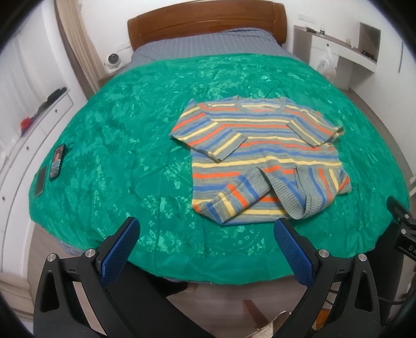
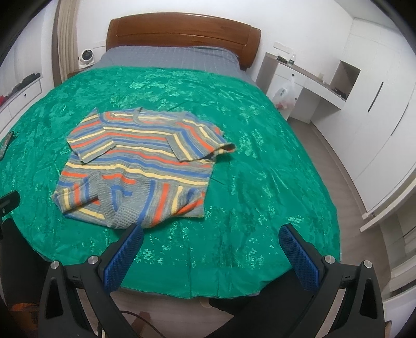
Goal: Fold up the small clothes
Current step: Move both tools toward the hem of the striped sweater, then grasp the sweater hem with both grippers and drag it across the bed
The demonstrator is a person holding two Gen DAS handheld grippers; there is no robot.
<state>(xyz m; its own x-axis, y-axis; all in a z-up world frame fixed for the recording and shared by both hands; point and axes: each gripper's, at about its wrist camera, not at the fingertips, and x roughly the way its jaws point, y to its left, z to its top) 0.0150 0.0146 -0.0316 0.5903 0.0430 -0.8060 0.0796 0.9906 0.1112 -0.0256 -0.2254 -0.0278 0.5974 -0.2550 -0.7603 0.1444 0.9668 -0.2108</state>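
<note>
A small striped sweater (image 1: 262, 158), grey with orange, blue and yellow bands, lies flat on the green bedspread (image 1: 130, 135). Both sleeves are folded in over the chest and the hem is turned up unevenly. It also shows in the right wrist view (image 2: 140, 161). My left gripper (image 1: 206, 234) is open and empty, above the bed's near edge, just short of the hem. My right gripper (image 2: 210, 240) is open and empty, to the right of the sweater's near corner. The right gripper's body shows at the left view's right edge (image 1: 401, 221).
Two phones (image 1: 56, 158) lie on the bedspread at the far left. A wooden headboard (image 1: 205, 23) stands at the back. White drawers (image 1: 31, 122) run along the left, a white desk (image 2: 306, 78) and wardrobe (image 2: 377, 117) on the right.
</note>
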